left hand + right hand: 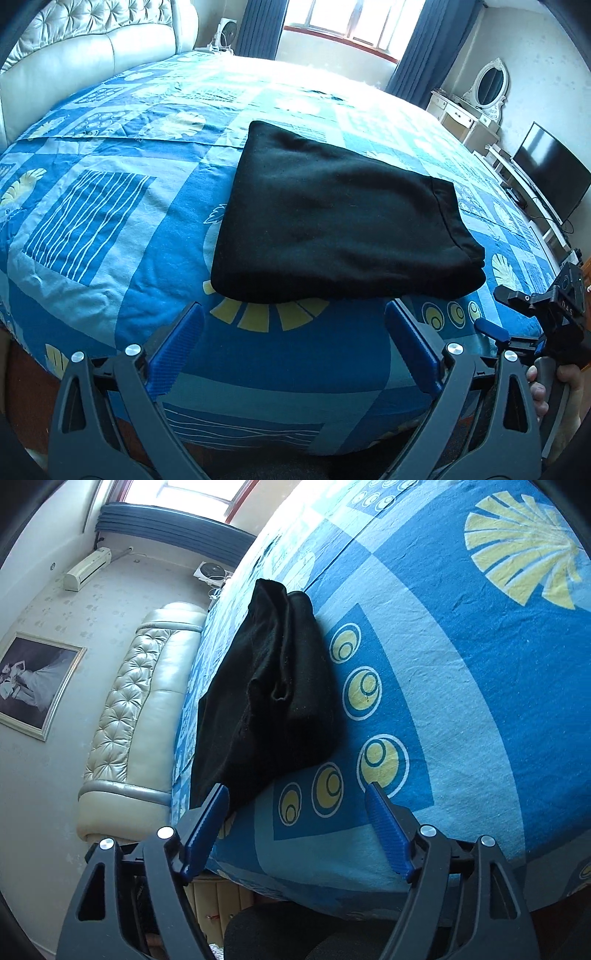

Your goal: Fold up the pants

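Black pants [332, 221] lie folded into a compact rectangle on the blue patterned bed sheet [110, 221]. My left gripper [293, 314] is open and empty, its blue fingers just short of the near edge of the pants. My right gripper [295, 795] is open and empty, held near the bed's edge beside the pants [269, 694], which it sees rolled sideways from their layered end. The right gripper also shows at the right edge of the left wrist view [491, 328], held by a hand.
A cream tufted headboard [92, 48] stands at the far left. A window with blue curtains [351, 22] is beyond the bed. A white dresser with mirror [476, 107] and a TV [550, 170] stand at the right. The bed's edge [295, 424] is close below my grippers.
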A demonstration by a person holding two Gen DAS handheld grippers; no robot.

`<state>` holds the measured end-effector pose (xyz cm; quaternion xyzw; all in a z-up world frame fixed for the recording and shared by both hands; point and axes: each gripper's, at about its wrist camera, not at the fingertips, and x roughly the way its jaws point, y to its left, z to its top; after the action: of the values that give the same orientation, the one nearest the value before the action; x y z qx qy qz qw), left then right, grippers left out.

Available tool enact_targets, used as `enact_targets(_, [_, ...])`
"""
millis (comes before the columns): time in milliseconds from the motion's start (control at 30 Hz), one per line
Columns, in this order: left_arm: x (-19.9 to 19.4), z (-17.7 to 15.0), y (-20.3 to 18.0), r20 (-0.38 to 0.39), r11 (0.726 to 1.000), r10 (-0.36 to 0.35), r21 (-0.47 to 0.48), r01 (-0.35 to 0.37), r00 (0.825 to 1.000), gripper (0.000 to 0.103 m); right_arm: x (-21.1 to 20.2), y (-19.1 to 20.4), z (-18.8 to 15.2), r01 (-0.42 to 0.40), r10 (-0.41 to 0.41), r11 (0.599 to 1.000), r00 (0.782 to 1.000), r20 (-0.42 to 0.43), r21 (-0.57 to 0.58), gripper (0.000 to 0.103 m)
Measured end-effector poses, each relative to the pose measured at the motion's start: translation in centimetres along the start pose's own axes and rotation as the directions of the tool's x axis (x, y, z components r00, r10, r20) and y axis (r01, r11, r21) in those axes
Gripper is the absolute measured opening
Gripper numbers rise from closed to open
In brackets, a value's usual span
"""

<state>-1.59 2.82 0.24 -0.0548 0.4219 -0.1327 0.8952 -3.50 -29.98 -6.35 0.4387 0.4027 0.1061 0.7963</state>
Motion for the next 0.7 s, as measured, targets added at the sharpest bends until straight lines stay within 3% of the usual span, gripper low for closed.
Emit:
enact_targets(133, [-1.0, -0.2, -1.0, 0.041, 0.999, 0.036, 0.034, -0.037, 0.999, 0.098, -0.3, 2.2, -0.9, 0.141, -0.134, 0.982, 0.989, 0.062, -0.126, 0.075])
enact_targets(233, [-1.4, -0.3, -1.2, 0.053, 0.998, 0.049, 0.035, -0.05, 0.997, 0.098, -0.4, 4.1, -1.7, 0.295, -0.263, 0.922, 0.953, 0.153, -0.25, 0.076])
enact_targets(367, [-1.6, -0.7, -1.5, 0.063, 0.996, 0.075, 0.042, -0.078, 0.995, 0.098, 0.0, 6.0, -3.1, 0.422, -0.349, 0.832, 0.902, 0.254, -0.36, 0.079])
enact_targets(533, [-1.5, -1.0, -2.0, 0.056, 0.994, 0.088, 0.062, -0.091, 0.995, 0.098, 0.5, 7.3, -4.8, 0.505, -0.39, 0.76, 0.858, 0.334, -0.409, 0.079])
enact_targets(700, [-1.5, -1.2, -2.3, 0.063, 0.991, 0.099, 0.081, -0.104, 0.993, 0.098, 0.8, 8.1, -5.6, 0.54, -0.41, 0.72, 0.838, 0.36, -0.435, 0.079])
